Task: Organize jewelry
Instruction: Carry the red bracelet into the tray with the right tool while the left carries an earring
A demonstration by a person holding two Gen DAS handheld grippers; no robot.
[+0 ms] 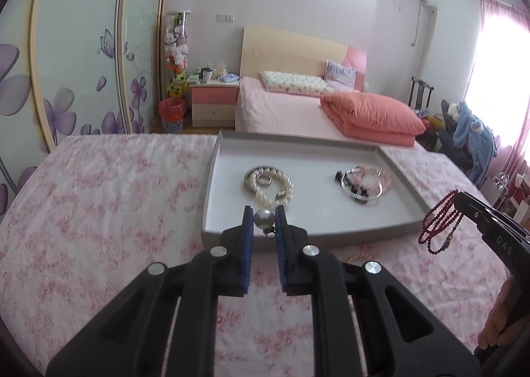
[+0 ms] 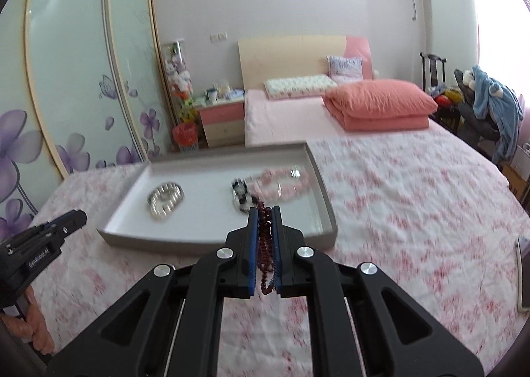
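Jaws pinch pearl earring point(image 1: 264, 218) and red beads point(image 2: 265, 244).

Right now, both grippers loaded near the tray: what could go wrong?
1. The left gripper pinches a round pearl piece at the very fingertips; it could pop out onto the bedspread.
2. The red bead strand in the right gripper hangs in loops that might snag the tray rim.

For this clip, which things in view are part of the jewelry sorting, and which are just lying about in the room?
Part of the job:
- pearl earring in the left hand-held gripper
- red bead strand in the right hand-held gripper
- grey tray
- pearl necklace
- pink bracelets

Lying about:
- folded orange quilt
- nightstand
- red bin
- phone
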